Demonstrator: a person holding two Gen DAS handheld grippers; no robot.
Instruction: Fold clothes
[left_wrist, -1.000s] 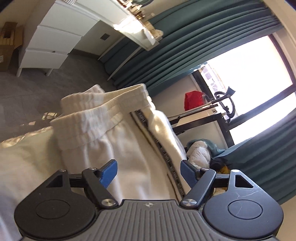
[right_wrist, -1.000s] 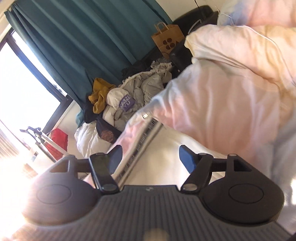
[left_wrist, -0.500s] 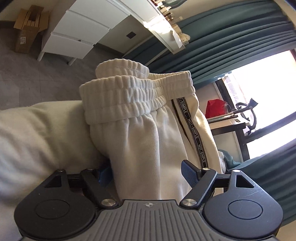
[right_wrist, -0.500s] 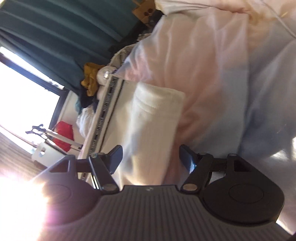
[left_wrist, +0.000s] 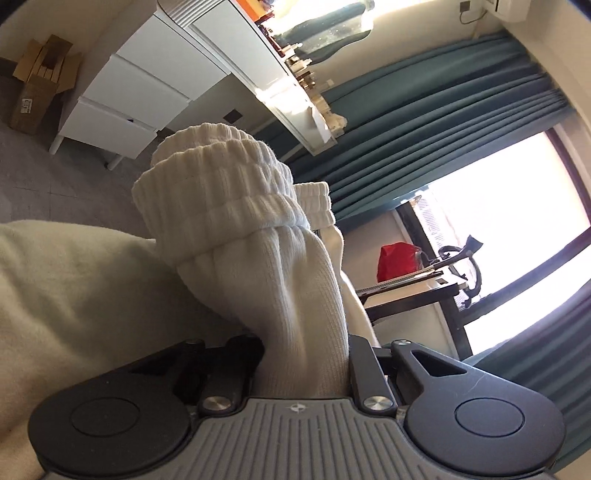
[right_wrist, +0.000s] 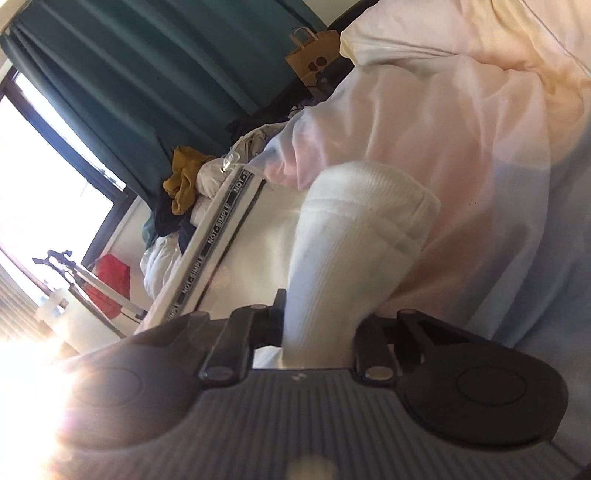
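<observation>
White knit sweatpants with a black "NOT SIMPLE" side stripe (right_wrist: 210, 236) lie on a pale bed cover. My left gripper (left_wrist: 304, 363) is shut on the pants just below the ribbed elastic waistband (left_wrist: 221, 195), which bunches up in front of it. My right gripper (right_wrist: 319, 332) is shut on the ribbed cuff end of a pant leg (right_wrist: 354, 236). Cloth hides the fingertips of both grippers.
The cream bed cover (left_wrist: 74, 295) lies to the left, a pinkish duvet (right_wrist: 461, 129) to the right. A white drawer desk (left_wrist: 140, 92), teal curtains (left_wrist: 424, 122), a dark table with a red bag (left_wrist: 397, 258) and a pile of clothes (right_wrist: 192, 184) stand around the bed.
Both grippers were open a second ago. They moved in on the pants and closed, the left at the waistband, the right at the cuff.
</observation>
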